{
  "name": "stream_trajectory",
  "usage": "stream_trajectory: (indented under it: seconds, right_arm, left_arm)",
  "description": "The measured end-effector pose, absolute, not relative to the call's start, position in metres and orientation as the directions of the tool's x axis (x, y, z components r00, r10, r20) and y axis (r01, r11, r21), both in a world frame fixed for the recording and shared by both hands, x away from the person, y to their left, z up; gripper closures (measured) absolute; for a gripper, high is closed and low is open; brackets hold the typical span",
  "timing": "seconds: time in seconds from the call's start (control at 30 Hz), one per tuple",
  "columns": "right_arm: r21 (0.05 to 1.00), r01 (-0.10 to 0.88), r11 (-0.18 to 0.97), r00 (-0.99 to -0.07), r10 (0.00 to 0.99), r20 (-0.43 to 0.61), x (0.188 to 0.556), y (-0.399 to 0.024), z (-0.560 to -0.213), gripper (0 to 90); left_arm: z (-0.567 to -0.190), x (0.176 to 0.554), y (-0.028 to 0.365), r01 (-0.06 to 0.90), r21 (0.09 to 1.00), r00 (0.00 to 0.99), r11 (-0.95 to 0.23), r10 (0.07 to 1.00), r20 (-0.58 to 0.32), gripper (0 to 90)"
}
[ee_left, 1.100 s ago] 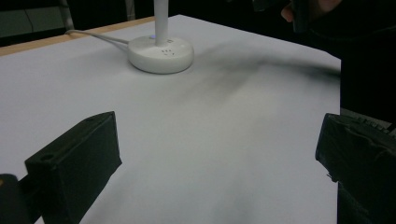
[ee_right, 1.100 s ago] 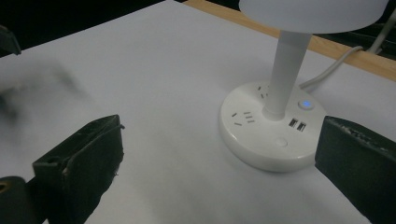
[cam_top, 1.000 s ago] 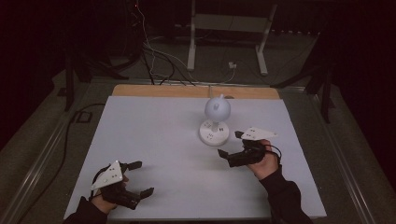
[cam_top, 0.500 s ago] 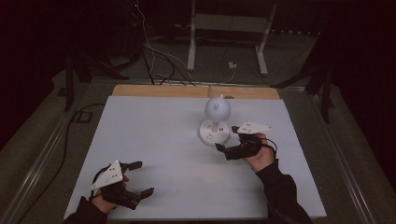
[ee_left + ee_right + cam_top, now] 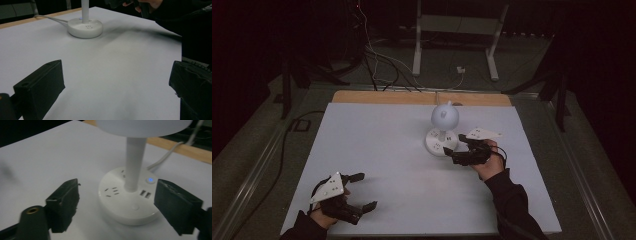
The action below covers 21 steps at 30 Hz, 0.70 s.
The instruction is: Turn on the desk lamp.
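Note:
A white desk lamp (image 5: 444, 116) stands on a round base (image 5: 441, 141) with sockets, USB ports and a lit blue button (image 5: 150, 180). My right gripper (image 5: 457, 150) sits just right of the base. In the right gripper view, the right gripper (image 5: 120, 197) has its jaws on either side of the base's near part (image 5: 125, 207). The jaws have just been closing but do not press on the base. My left gripper (image 5: 363, 191) rests open at the table's front left, nothing between its fingers (image 5: 42, 85).
The lamp's white cable (image 5: 162, 160) runs back over the wooden strip (image 5: 412, 97) at the table's far edge. A metal stand (image 5: 457, 30) and loose cables (image 5: 377, 60) lie on the floor beyond. The white table top (image 5: 377, 145) spreads between the two grippers.
The right gripper has moved left and a little down toward the lamp base, and its jaws stand narrower. The left gripper has kept still.

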State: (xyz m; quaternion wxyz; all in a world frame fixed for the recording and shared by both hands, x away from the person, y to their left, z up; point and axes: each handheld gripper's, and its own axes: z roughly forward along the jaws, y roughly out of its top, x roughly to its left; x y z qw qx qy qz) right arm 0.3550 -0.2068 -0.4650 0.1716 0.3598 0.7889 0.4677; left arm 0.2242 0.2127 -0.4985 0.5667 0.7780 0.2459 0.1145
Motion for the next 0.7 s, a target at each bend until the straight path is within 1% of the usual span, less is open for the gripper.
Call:
stream_trajectory:
  seconds: [0.03,0.1,0.3,0.33,0.37,0.43,0.5,0.6,0.7]
  right_arm:
    - [0.864,0.409,0.295,-0.674,0.736,0.068,0.356,-0.206,-0.466,22.9]
    - [0.859,0.421,0.290,-0.673,0.735,0.082,0.357,-0.207,-0.466,23.3]
    - [0.854,0.422,0.304,-0.645,0.762,0.048,0.362,-0.209,-0.471,40.4]
    - [0.854,0.422,0.304,-0.645,0.762,0.048,0.362,-0.209,-0.471,40.4]
    - [0.847,0.425,0.318,-0.645,0.763,0.037,0.364,-0.210,-0.473,45.4]
    - [0.840,0.436,0.325,-0.640,0.767,0.036,0.366,-0.210,-0.474,52.4]
    - [0.841,0.422,0.338,-0.635,0.773,0.008,0.367,-0.212,-0.476,59.8]
    - [0.838,0.425,0.342,-0.629,0.777,0.001,0.369,-0.213,-0.477,68.5]
    - [0.835,0.433,0.338,-0.623,0.782,0.007,0.371,-0.213,-0.479,74.9]
  left_arm:
    - [-0.499,0.224,0.213,0.253,0.938,0.853,-0.237,0.512,-0.101,0.4]
    - [-0.499,0.224,0.213,0.253,0.938,0.853,-0.237,0.513,-0.101,0.4]
    - [-0.499,0.224,0.213,0.253,0.937,0.853,-0.239,0.512,-0.100,0.4]
    - [-0.499,0.224,0.213,0.253,0.937,0.854,-0.241,0.511,-0.099,0.4]
    - [-0.499,0.224,0.213,0.254,0.938,0.853,-0.237,0.511,-0.102,0.4]
    - [-0.499,0.224,0.213,0.256,0.937,0.853,-0.236,0.511,-0.104,0.4]
    - [-0.499,0.224,0.212,0.255,0.937,0.854,-0.240,0.511,-0.102,0.4]
    - [-0.499,0.225,0.212,0.257,0.937,0.853,-0.236,0.511,-0.105,0.4]
    - [-0.499,0.224,0.212,0.256,0.936,0.854,-0.242,0.510,-0.101,0.4]
